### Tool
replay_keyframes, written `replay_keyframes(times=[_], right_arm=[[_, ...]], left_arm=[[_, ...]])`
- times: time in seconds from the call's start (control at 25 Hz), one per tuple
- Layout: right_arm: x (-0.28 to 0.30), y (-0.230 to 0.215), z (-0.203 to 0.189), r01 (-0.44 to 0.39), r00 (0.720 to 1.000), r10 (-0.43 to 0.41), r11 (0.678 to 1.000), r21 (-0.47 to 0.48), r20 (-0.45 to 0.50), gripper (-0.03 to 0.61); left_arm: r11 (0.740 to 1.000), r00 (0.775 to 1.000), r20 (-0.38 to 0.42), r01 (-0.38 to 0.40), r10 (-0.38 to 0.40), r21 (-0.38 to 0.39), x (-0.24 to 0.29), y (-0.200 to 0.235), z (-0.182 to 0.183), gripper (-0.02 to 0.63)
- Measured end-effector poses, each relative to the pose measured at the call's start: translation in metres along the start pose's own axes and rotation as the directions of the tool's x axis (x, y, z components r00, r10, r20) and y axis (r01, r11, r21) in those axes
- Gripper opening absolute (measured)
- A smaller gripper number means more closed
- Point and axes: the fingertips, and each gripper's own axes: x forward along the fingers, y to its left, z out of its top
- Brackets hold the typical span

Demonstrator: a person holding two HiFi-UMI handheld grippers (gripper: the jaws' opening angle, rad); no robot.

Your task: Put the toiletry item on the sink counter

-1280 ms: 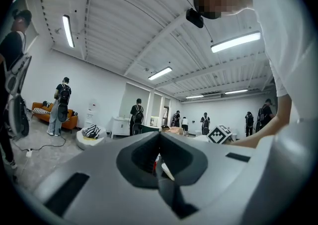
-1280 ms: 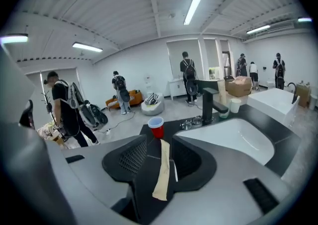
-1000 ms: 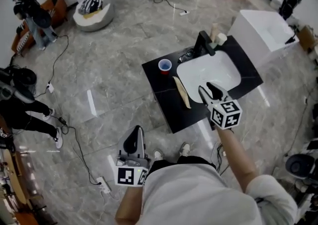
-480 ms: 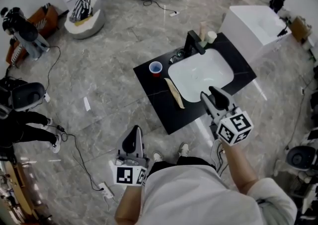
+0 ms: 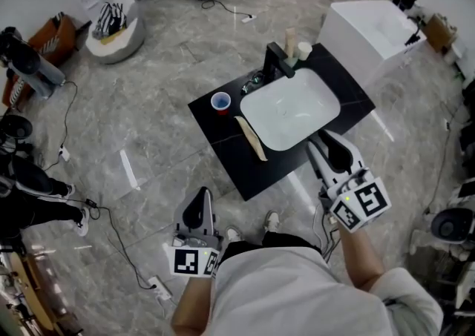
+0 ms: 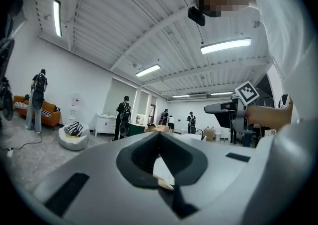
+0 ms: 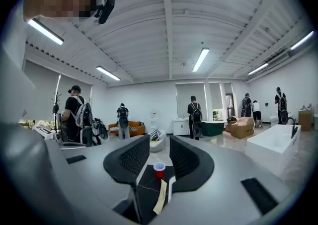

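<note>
Jaws of the right gripper (image 5: 324, 143) stand apart with nothing between them, and they have just been closing a little. That gripper is at the lower right of the head view, its tips near the desk's lower right edge without touching it. Its own view (image 7: 159, 139) looks through the gap at the black desk (image 7: 145, 185), where the red cup (image 7: 159, 168) stands beyond the toiletry item (image 7: 161, 196).

The left gripper (image 5: 202, 197) is at the lower middle of the head view, over the floor and well apart from the desk (image 5: 230, 160). In its own view (image 6: 159, 133) the jaw tips meet and hold nothing.

The toiletry item (image 5: 251, 138), long and tan, lies flat on the desk just left of the white basin (image 5: 289, 108), free of both grippers. The cup (image 5: 220, 102) stands above it, near the desk's left corner. A black faucet (image 5: 276, 60) rises at the basin's upper edge, with two pale bottles (image 5: 297, 44) beside it at the desk's upper corner.
</note>
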Motion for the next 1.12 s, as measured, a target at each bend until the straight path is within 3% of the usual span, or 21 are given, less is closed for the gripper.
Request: replay_keyframes(times=[0.72,1.12], right_arm=[[-0.046,-0.012,0.016,0.037,0.998,-0.036,0.999,-0.016,0.053,0.063],[-0.05,0.01,0.016,-0.023,0.996,0.023,1.0,-0.001,0.088,0.063]], left_arm=[[0.999,0.999,0.016,0.03,-0.031,0.013,0.017,-0.023,0.007,0.003],[0.999,1.0,0.025,0.011,-0.012,0.037,0.015,-0.021,0.017,0.003]])
